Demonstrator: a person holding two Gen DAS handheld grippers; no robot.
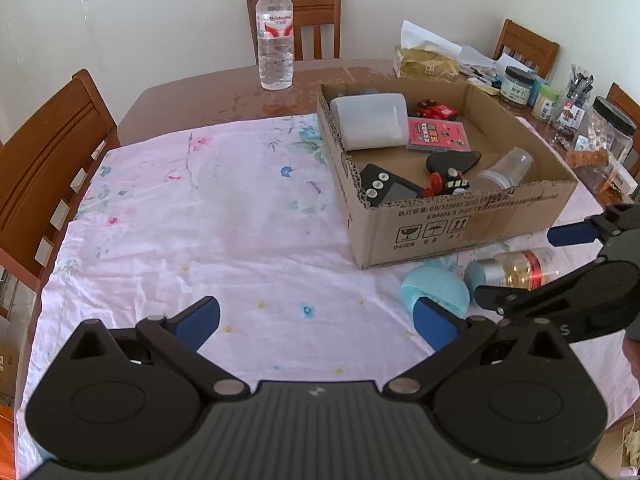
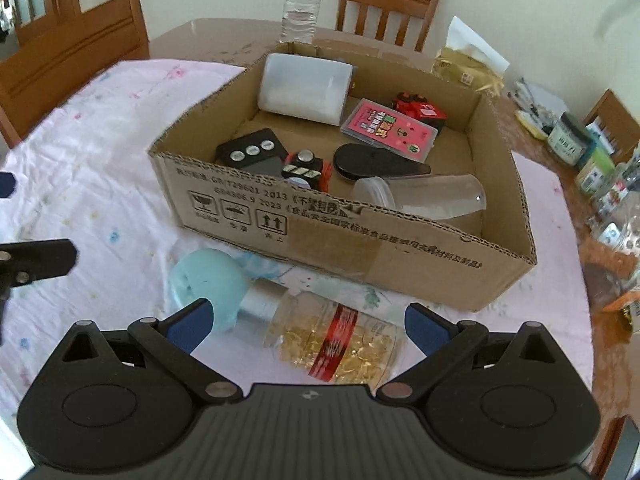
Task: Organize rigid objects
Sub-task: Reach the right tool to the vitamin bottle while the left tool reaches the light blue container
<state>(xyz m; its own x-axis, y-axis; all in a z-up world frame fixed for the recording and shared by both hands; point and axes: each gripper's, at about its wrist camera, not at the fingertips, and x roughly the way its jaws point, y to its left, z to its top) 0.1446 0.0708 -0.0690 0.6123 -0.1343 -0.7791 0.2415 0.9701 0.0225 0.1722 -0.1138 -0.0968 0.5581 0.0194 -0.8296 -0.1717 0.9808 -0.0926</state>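
Both tongs wide above tablecloth.

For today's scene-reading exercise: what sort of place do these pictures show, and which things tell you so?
Most likely a dining room in a home: wooden dining chairs stand around a brown table partly covered with a floral cloth, and food jars crowd one side of it.

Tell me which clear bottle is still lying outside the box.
The capsule bottle with the silver cap and red band, lying on its side on the cloth between the open right claw and the cardboard box. The empty baby bottle lies inside the box.
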